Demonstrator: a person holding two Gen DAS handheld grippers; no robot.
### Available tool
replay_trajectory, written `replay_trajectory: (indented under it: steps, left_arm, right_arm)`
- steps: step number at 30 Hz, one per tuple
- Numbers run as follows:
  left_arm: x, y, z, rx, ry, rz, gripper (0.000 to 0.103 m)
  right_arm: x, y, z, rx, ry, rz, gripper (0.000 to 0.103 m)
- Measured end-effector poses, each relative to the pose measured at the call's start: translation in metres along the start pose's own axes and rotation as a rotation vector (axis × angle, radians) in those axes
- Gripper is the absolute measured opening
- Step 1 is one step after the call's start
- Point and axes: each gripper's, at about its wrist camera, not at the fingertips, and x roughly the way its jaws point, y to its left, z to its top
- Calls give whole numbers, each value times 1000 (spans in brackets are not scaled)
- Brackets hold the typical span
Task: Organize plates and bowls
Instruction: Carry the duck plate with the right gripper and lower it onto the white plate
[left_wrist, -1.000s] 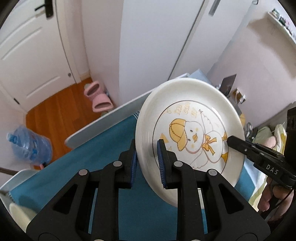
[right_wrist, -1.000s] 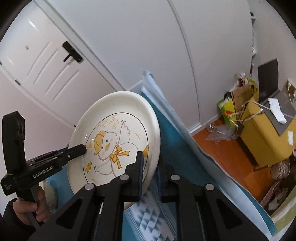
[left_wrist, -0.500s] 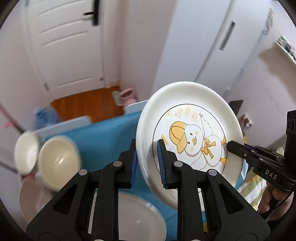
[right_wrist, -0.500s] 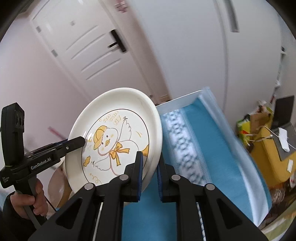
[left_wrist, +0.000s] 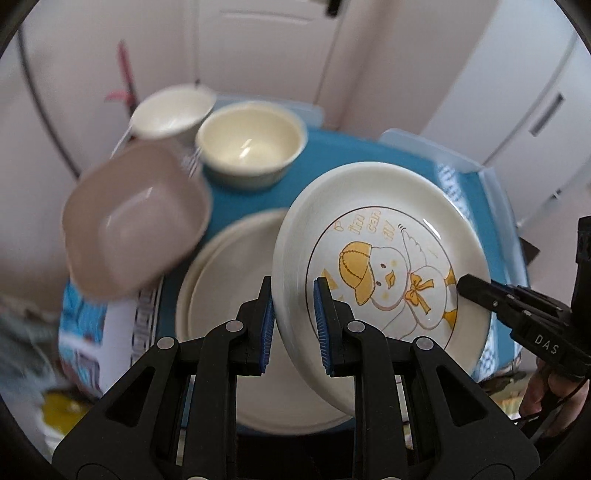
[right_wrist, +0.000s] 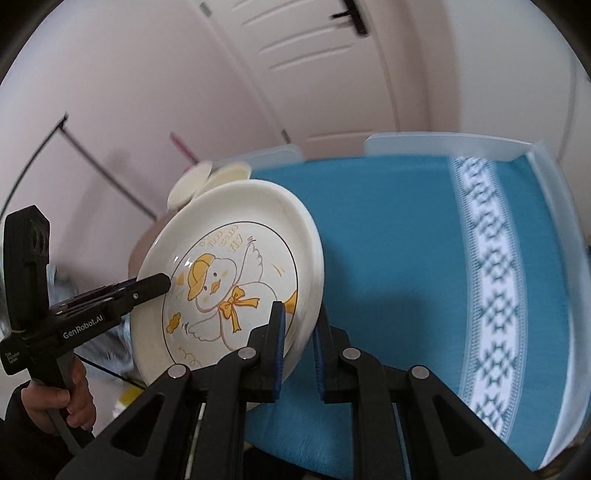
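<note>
A white plate with a yellow duck drawing (left_wrist: 388, 266) hangs tilted in the air, gripped at opposite rims. My left gripper (left_wrist: 293, 291) is shut on its near-left rim, one blue pad on each face. From the other side my right gripper (right_wrist: 299, 317) is shut on the same duck plate (right_wrist: 229, 280). In the left wrist view the right gripper (left_wrist: 463, 288) reaches in from the right. The left gripper (right_wrist: 162, 282) shows at the plate's left edge in the right wrist view. Below the duck plate, a plain white plate (left_wrist: 221, 295) lies on the blue tablecloth (left_wrist: 351, 155).
Behind the plain plate stand a cream bowl (left_wrist: 251, 144) and a white bowl (left_wrist: 170, 110). A pink square bowl (left_wrist: 133, 221) sits at the left, blurred. The patterned blue cloth (right_wrist: 406, 240) stretches right to the table's pale edge (right_wrist: 443, 146). A white door and walls lie beyond.
Both grippers have swung the duck plate sideways across the table while rolling. The bowls and the plain plate have come into view beneath and behind it. Both grips are unchanged.
</note>
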Motion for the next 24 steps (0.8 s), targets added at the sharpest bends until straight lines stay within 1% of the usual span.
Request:
replay_trajectory:
  steps: [2, 5, 8, 12, 18, 20, 24]
  left_arm:
    - [6, 11, -11, -28, 14, 15, 18]
    - [14, 15, -17, -54, 27, 31, 18]
    - [21, 19, -28, -64, 35, 50, 18]
    - [29, 25, -33, -77, 48, 61, 18]
    - [34, 26, -36, -50, 43, 102, 18]
    - [34, 24, -36, -27, 39, 127, 18]
    - [34, 13, -40, 50, 29, 208, 18]
  right_arm:
    - [10, 5, -3, -28, 23, 1, 13]
    - [26, 9, -6, -71, 52, 1, 13]
    - [31, 19, -6, -109, 61, -7, 13]
    - [39, 29, -4, -143, 73, -24, 13]
    - [47, 35, 2, -197, 78, -50, 13]
    - [49, 36, 2, -206, 82, -53, 13]
    - [48, 37, 1, -222, 83, -57, 13]
